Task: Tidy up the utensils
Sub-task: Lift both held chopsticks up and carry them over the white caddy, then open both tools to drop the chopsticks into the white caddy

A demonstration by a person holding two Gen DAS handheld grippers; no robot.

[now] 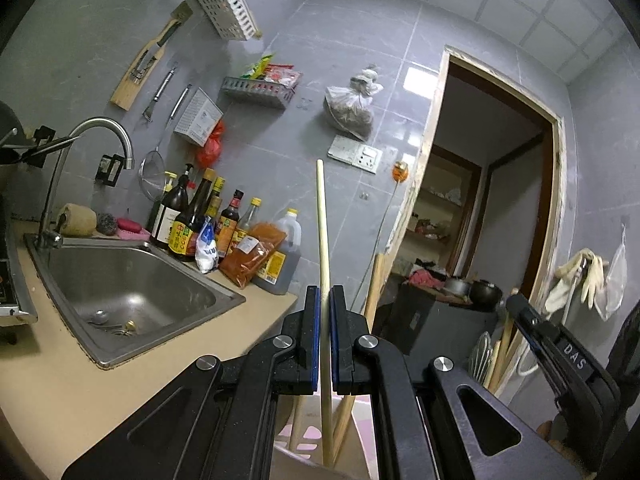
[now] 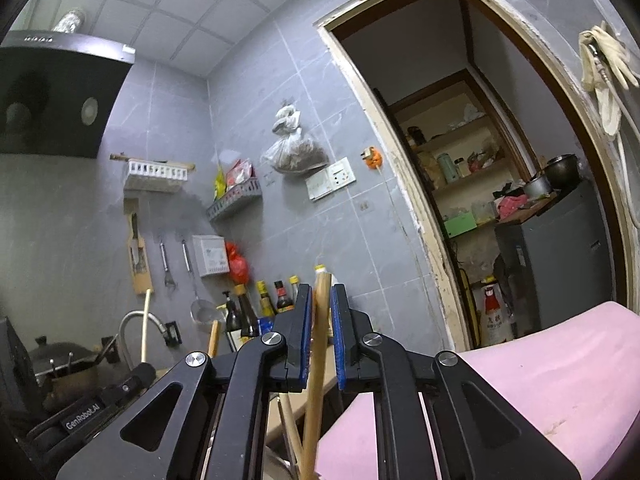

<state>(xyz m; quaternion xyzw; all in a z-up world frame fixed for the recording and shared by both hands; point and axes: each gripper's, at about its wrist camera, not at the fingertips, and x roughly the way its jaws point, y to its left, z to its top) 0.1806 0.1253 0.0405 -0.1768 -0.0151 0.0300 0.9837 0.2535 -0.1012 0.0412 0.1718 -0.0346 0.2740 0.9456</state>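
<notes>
Chopsticks are in hand on both sides, so we judge the step to be carrying or sorting them toward wherever they belong. In the left wrist view our left gripper (image 1: 325, 312) is clamped on a pale chopstick (image 1: 321, 216) that stands nearly upright at the centre of the frame, its top well above the fingertips and its lower end running down between the fingers toward more sticks (image 1: 340, 424) at the bottom edge. The sink (image 1: 132, 280) with a spoon (image 1: 98, 317) lies at lower left, and a white wall basket (image 1: 228, 8) hangs at upper left.

In the right wrist view our right gripper (image 2: 321, 316) is closed on a darker, thicker chopstick (image 2: 318, 340), tilted slightly, its tip just above the fingertips. A pink surface (image 2: 540, 380) fills the lower right.

Next, we think, each stick must be steered end-first into a holder, which calls for keeping it upright and letting go only once it is inside. Which holder is meant we cannot tell.
</notes>
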